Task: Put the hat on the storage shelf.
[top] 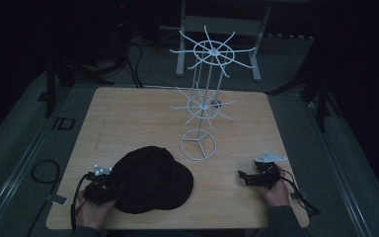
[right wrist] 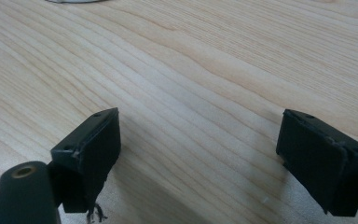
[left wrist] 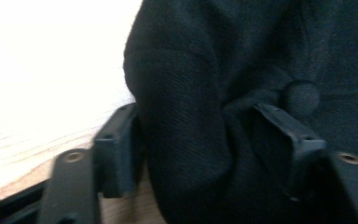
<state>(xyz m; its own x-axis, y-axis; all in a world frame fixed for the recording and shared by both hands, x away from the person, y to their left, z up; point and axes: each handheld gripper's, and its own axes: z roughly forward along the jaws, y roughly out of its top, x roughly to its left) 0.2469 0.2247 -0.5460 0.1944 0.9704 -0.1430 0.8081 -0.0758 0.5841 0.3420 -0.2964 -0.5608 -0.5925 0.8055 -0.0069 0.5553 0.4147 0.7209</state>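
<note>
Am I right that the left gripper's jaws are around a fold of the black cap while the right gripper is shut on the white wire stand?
Not quite. The left gripper does have a fold of the black cap between its jaws, but the right gripper stands open over bare table, apart from the white wire stand; the right gripper view shows it.

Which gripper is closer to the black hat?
Left. The left gripper is right at the black hat, with hat fabric bunched between its jaws. The right gripper sits apart on the bare table, jaws wide open.
</note>
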